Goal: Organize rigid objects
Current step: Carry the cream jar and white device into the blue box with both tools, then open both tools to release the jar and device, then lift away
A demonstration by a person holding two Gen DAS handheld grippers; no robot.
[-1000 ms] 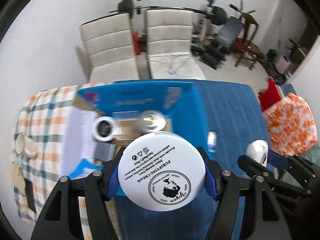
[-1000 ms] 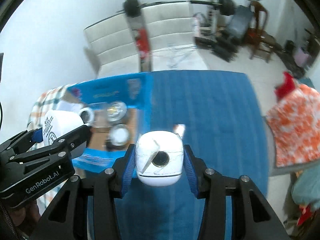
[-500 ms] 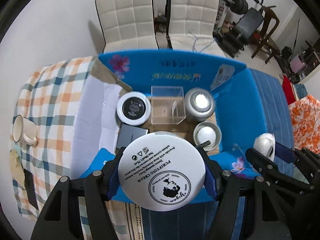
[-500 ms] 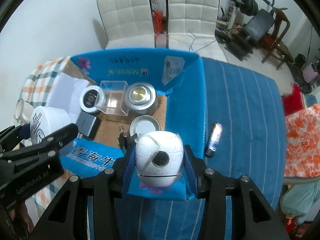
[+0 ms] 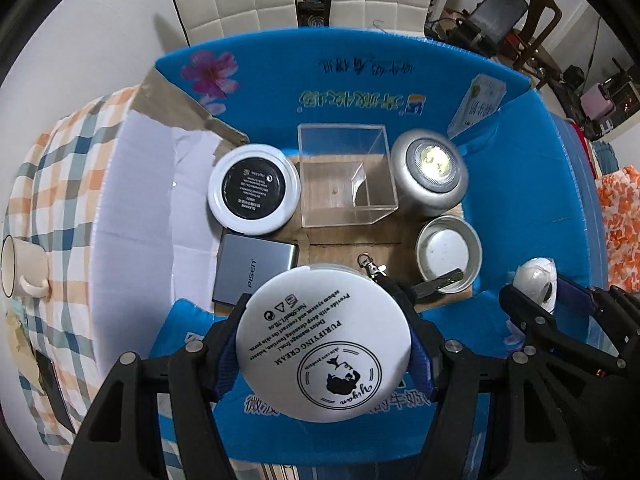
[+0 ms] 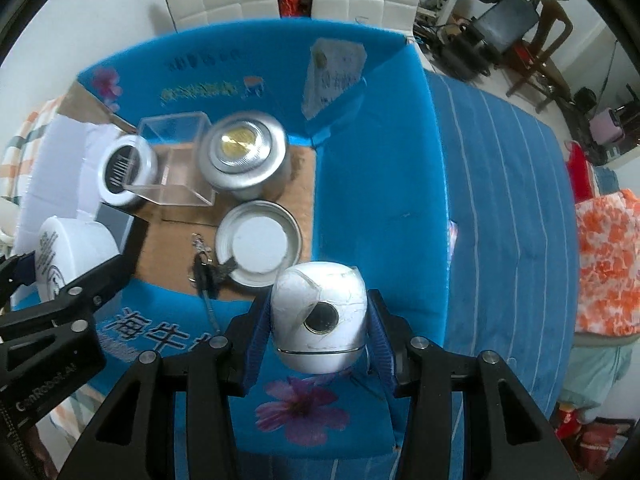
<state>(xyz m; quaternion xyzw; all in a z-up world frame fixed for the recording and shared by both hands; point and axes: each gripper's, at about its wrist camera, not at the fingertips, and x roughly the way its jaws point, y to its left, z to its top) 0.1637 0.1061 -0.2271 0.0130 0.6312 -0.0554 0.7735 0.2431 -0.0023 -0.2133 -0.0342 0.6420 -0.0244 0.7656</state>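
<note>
Blue cardboard walls frame what we see: an open box (image 5: 360, 80) with its flaps folded out, seen from nearly straight above. Our left gripper (image 5: 324, 344) is clamped on a white cream jar (image 5: 324, 344), the blue pads pressing its sides; the jar's printed face fills the lower middle of the left wrist view and hides the box's near edge and part of the floor beneath it. Our right gripper (image 6: 320, 320) is closed around a small white camera (image 6: 320, 316), its dark lens facing us; it hangs over the box's near right corner and covers part of the flap there.

On the brown box floor, along the far wall, stand a white jar with a black label (image 5: 254, 188), a clear plastic cube (image 5: 346, 174) and a silver tin (image 5: 430, 170) with a shiny top. Nearer us lies a grey PISEN block (image 5: 252, 268) by the left wall, partly behind the cream jar. A shallow silver lid (image 6: 258, 248) lies toward the right wall, with a key clip (image 6: 202, 258) just beside it; its lower end is too dark to make out. A mug (image 5: 20, 268) on the checked cloth (image 5: 60, 168) is cut off at the left edge.
</note>
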